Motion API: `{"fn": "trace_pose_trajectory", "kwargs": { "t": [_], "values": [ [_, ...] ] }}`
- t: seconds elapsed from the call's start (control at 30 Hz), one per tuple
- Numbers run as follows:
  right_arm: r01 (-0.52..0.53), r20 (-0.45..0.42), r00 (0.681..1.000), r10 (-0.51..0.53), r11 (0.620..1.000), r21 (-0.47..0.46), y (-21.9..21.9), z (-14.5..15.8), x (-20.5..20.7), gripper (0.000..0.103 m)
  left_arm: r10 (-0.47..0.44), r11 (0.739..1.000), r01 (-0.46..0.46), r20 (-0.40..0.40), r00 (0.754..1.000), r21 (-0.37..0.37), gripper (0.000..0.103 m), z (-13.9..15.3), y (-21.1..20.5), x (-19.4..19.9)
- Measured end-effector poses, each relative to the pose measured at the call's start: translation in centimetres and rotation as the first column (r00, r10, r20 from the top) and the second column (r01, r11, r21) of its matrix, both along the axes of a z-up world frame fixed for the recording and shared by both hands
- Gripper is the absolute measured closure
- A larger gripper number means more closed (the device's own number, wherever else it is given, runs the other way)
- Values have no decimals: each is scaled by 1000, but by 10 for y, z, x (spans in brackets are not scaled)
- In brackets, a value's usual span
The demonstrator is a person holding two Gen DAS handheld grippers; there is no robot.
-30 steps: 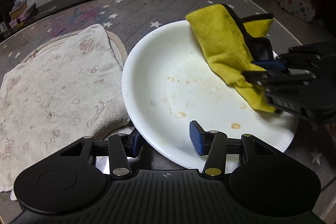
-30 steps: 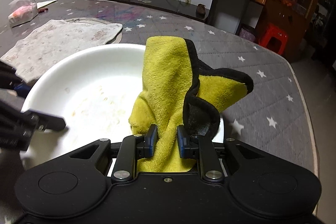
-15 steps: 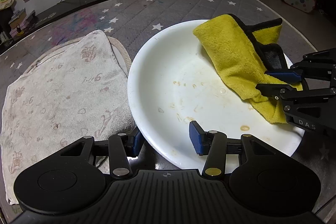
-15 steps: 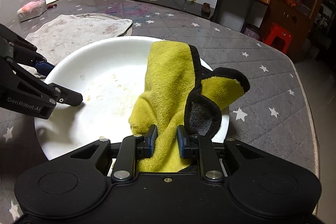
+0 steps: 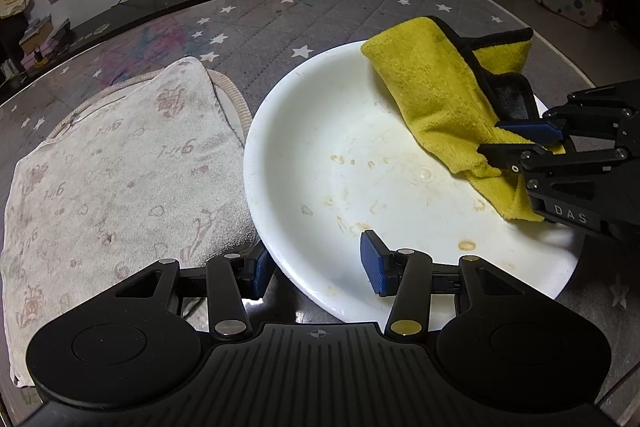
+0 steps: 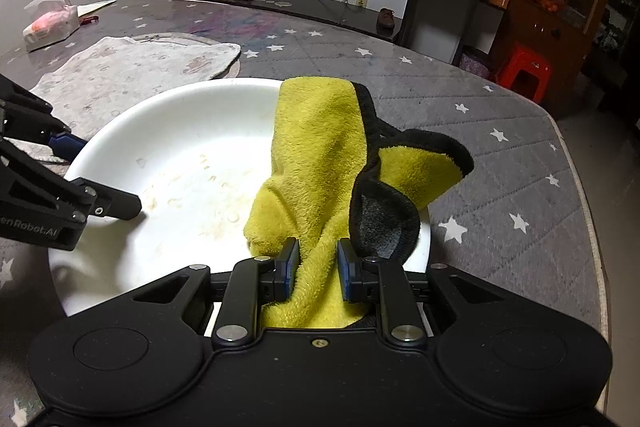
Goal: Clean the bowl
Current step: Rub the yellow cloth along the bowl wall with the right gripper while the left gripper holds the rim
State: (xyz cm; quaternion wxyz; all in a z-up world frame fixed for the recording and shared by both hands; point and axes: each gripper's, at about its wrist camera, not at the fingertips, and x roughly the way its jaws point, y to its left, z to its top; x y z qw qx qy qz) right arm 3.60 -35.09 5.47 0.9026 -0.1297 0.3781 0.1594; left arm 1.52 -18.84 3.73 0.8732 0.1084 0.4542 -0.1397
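Observation:
A wide white bowl (image 5: 320,131) with brown stains inside sits on the grey star-patterned table; it also shows in the right wrist view (image 6: 192,131). My left gripper (image 5: 316,265) is open, its jaws straddling the bowl's near rim, one finger inside and one outside. My right gripper (image 6: 314,269) is shut on a yellow cloth (image 6: 316,147) with black trim that drapes over the bowl's right side. In the left wrist view the cloth (image 5: 436,87) lies on the bowl's far right rim, and the right gripper (image 5: 516,143) holds it there.
A pale patterned towel (image 5: 108,163) lies on a mat left of the bowl, touching its rim. A tissue pack (image 6: 50,23) sits at the far left of the table. The table edge (image 6: 588,187) runs close on the right.
The bowl has shifted slightly right and lower in the left wrist view as the left gripper drew back and rose. The right gripper and cloth slid a little over the bowl's right side.

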Motion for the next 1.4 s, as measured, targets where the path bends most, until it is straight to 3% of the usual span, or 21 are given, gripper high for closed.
{"fn": "trace_pose_trajectory", "kwargs": {
  "t": [0.8,1.4],
  "values": [
    [6,16,1000,-6,1000,-4,4,-1,21,82,45,999,-45,-6,999,-18,54,2,-3,-10],
    [8,22,1000,-8,1000,12,1,-1,19,82,179,971,-187,-66,982,-147,54,6,-7,-34]
  ]
}}
